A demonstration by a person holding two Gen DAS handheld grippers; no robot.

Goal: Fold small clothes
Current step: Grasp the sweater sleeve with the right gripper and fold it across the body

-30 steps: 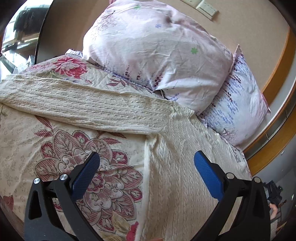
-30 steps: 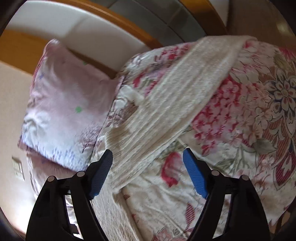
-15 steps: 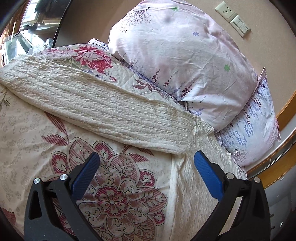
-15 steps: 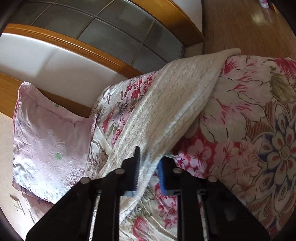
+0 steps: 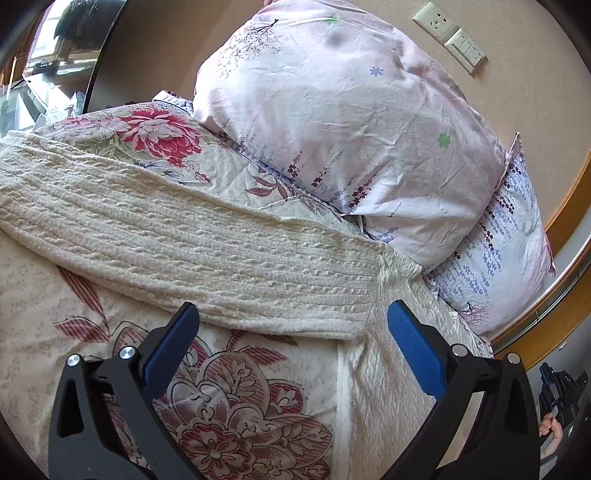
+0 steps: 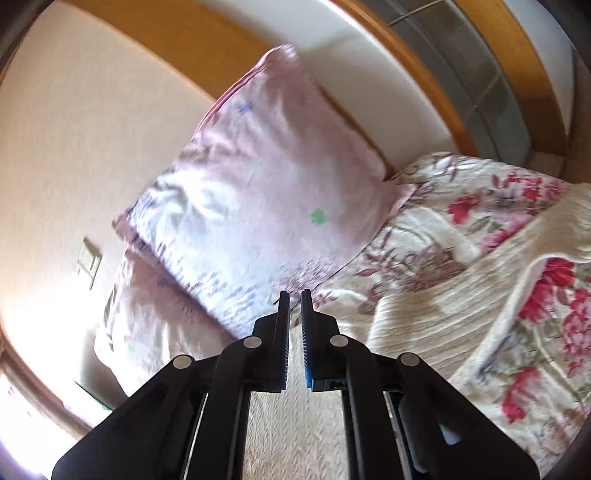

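Observation:
A cream cable-knit sweater lies on a floral bedspread. In the left wrist view one sleeve stretches to the left and the body runs down under the right finger. My left gripper is open and empty, just above the sleeve's lower edge near the armpit. In the right wrist view my right gripper is almost shut with a thin gap; I see no cloth between the pads. The other sleeve lies bent to its right, and the body is below.
Two stacked pink floral pillows lean on the beige wall at the bed's head. Wall switches sit above them. A wooden frame borders the bed. The person's hand on the other gripper shows at the far right.
The right gripper closed on the right sleeve, then swung left toward the pillows; the sleeve now lies folded over. The left gripper stayed open and drifted closer to the left sleeve.

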